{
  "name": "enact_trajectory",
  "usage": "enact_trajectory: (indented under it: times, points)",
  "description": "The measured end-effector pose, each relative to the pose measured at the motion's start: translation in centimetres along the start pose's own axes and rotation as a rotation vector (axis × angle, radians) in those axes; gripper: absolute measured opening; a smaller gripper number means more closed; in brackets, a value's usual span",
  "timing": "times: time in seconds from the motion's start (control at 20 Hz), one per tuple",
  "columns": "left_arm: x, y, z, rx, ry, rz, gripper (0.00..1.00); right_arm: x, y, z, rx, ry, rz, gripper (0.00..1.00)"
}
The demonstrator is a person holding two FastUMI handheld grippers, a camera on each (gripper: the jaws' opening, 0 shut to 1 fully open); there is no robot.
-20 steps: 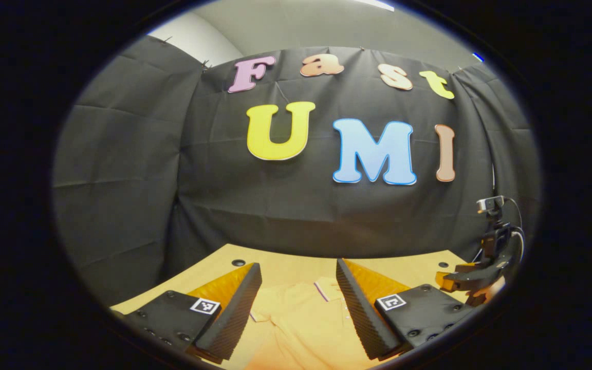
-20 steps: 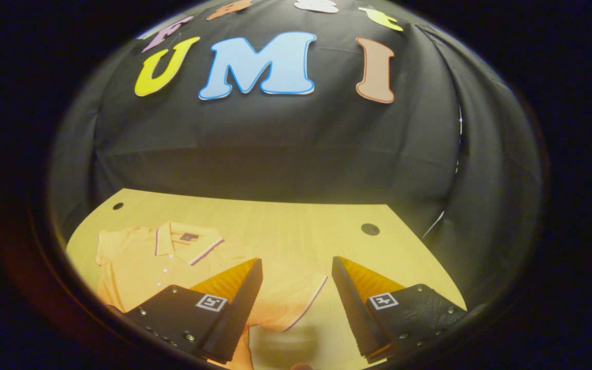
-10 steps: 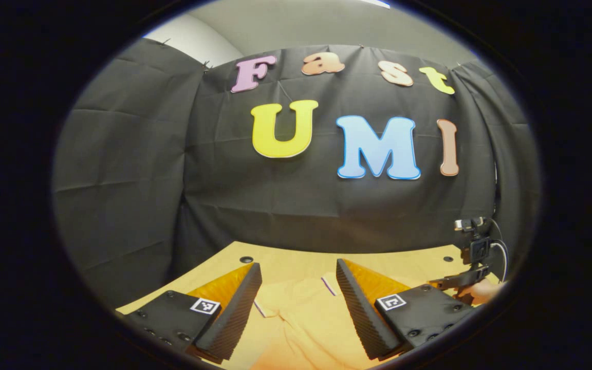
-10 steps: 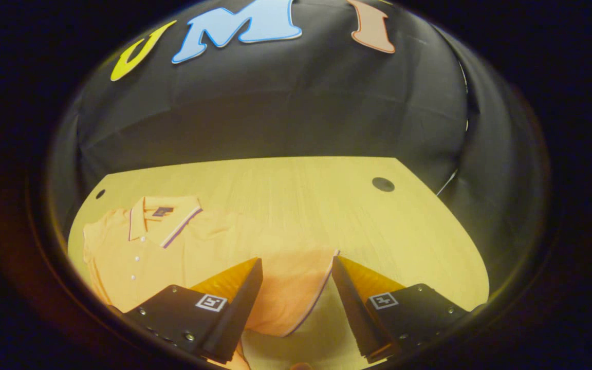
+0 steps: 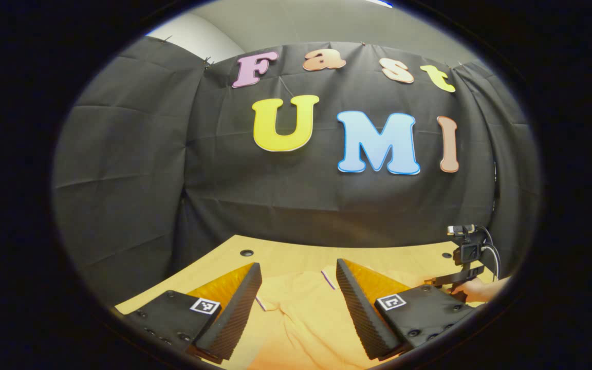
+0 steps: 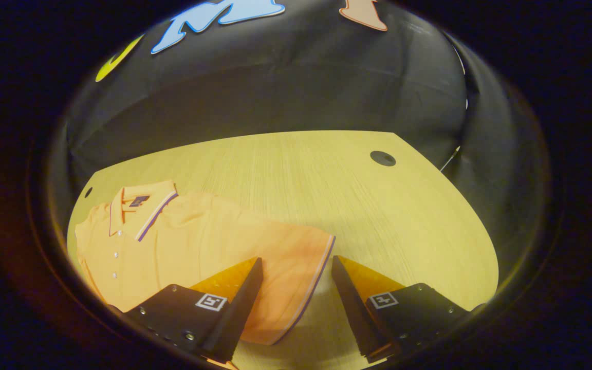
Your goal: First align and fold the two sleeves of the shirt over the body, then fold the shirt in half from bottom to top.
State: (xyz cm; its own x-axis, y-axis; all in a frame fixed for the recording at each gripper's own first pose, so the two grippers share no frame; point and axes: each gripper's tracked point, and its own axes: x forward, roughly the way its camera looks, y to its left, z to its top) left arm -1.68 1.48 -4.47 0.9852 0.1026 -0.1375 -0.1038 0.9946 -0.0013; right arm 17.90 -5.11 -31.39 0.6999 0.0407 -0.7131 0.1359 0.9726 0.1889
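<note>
An orange polo shirt (image 6: 183,241) lies flat on the wooden table (image 6: 327,180), its striped collar (image 6: 144,205) at the far left. Its right sleeve (image 6: 291,262) spreads out sideways, ending in a striped cuff (image 6: 321,272). My right gripper (image 6: 296,261) is open just above that sleeve, with the cuff edge between its fingers. In the left gripper view, the shirt (image 5: 301,313) lies under my open left gripper (image 5: 297,267), near a sleeve cuff (image 5: 261,304). The right gripper (image 5: 442,281) shows far right, low over the table, held by a hand (image 5: 476,290).
Round cable holes sit in the table at its far right corner (image 6: 382,158) and far left corner (image 5: 246,253). Black cloth walls close in the table's back and sides. Bare wood stretches beyond the sleeve toward the right.
The right gripper has dropped and tipped down toward the table, bringing the sleeve cuff between its open fingers. The left gripper has hardly moved.
</note>
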Motion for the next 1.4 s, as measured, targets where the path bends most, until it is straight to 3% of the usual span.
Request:
enact_trajectory:
  times: [0.1, 0.15, 0.3, 0.35, 0.4, 0.45, 0.55, 0.6, 0.95, 1.15, 1.4]
  points:
    - [0.0, 0.0, 0.0, 0.002, -0.001, -0.001, 0.98, 0.2, 0.0, 0.0, 0.017, 0.007, 0.0, 0.82]
    - [-0.1, -0.1, 0.0, 0.004, -0.001, -0.001, 0.98, 0.1, 0.1, -0.1, 0.024, 0.011, -0.002, 0.64]
    - [-0.4, -0.3, 0.2, 0.01, -0.007, -0.004, 0.98, 0.1, 0.3, 0.1, 0.03, 0.013, 0.007, 0.46]
    - [-0.5, -0.2, 0.4, 0.014, -0.01, -0.003, 0.98, 0.1, 0.3, 0.1, 0.028, 0.012, 0.009, 0.3]
    - [-0.5, -0.3, 0.4, 0.017, -0.014, -0.004, 0.95, 0.3, 0.6, 0.1, 0.037, 0.021, 0.015, 0.3]
    - [-0.7, -0.3, 0.4, 0.02, -0.015, -0.004, 0.95, 0.1, 0.6, 0.2, 0.044, 0.014, 0.008, 0.08]
    - [-1.0, -0.4, 0.4, 0.02, -0.015, -0.005, 0.95, 0.2, 0.7, 0.2, 0.049, 0.015, -0.004, 0.08]
    - [-1.1, -0.4, 0.4, 0.02, -0.013, -0.006, 0.95, -0.1, 0.9, 0.5, 0.046, 0.008, -0.007, 0.01]
    - [-2.0, -0.4, 0.9, 0.014, -0.029, -0.007, 0.95, -3.0, 2.4, 3.7, -0.077, -0.094, 0.008, 0.01]
    - [-2.0, -0.4, 1.1, 0.007, -0.033, -0.009, 0.98, -5.2, 5.6, 5.5, -0.188, -0.164, 0.053, 0.01]
    - [-2.4, 0.4, 1.1, -0.002, -0.035, 0.009, 0.98, -5.9, 10.1, 4.9, -0.299, -0.172, 0.125, 0.0]
